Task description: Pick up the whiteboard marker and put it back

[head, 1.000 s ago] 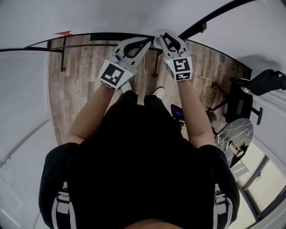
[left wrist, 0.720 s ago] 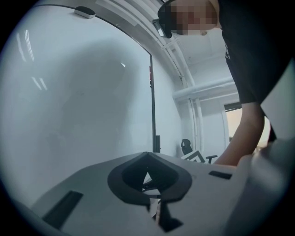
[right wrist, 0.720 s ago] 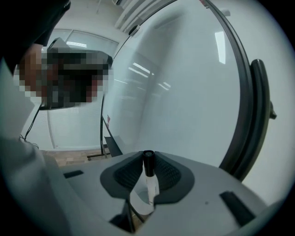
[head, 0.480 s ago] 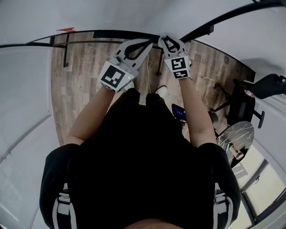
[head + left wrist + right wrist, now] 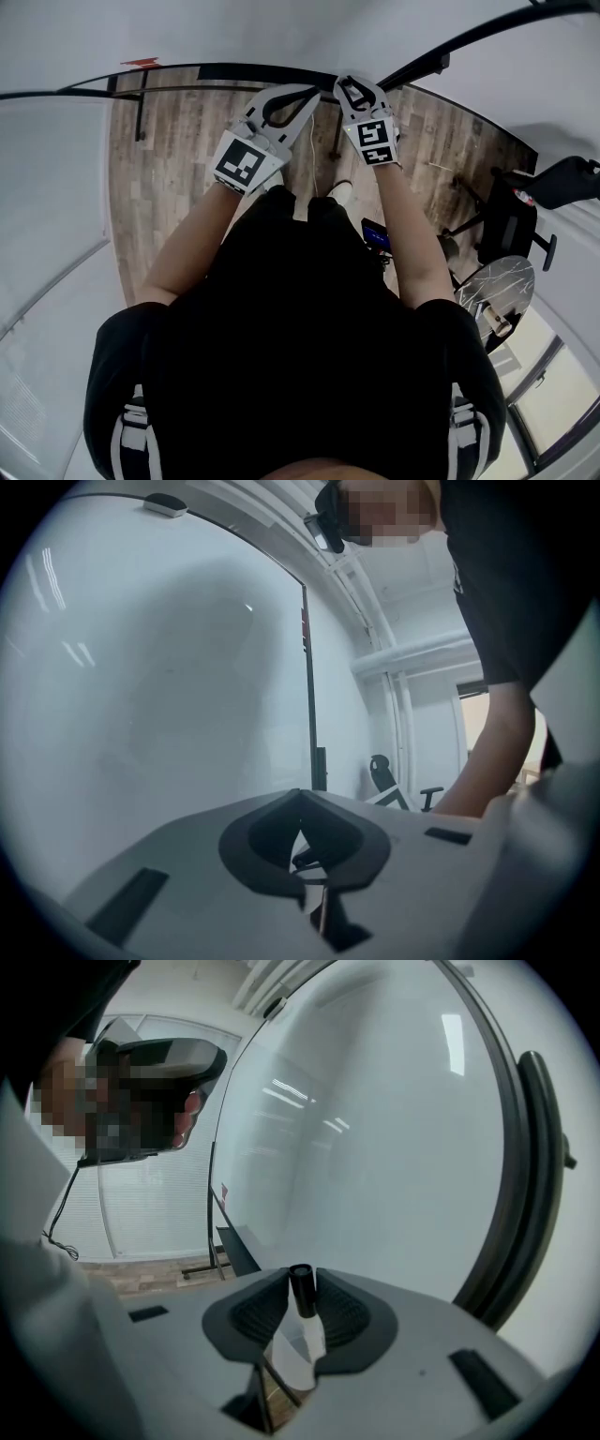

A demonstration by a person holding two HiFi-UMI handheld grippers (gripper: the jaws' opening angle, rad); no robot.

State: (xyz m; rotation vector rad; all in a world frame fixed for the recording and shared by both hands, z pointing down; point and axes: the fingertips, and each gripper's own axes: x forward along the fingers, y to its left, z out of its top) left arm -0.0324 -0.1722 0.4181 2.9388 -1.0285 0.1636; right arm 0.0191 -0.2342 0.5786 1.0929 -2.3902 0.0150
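The whiteboard marker (image 5: 300, 1344), white with a black cap, stands upright between the ribbed pads of my right gripper (image 5: 301, 1277). The jaws are opening and the pads look just clear of the cap. In the head view the right gripper (image 5: 349, 81) points at the dark ledge (image 5: 234, 71) along the foot of the whiteboard (image 5: 375, 1147). My left gripper (image 5: 316, 90) is beside it, on the left. Its tips (image 5: 300, 795) meet, shut with nothing between them.
The whiteboard (image 5: 159, 696) fills the space right ahead, on a black stand with legs (image 5: 139, 117) on the wooden floor (image 5: 178, 178). A black office chair (image 5: 511, 216) and a small round table (image 5: 492, 281) stand to the right. A person's dark-clothed body fills the lower head view.
My right gripper has sunk a little toward the board's ledge with the marker between its jaws. The left gripper has barely moved.
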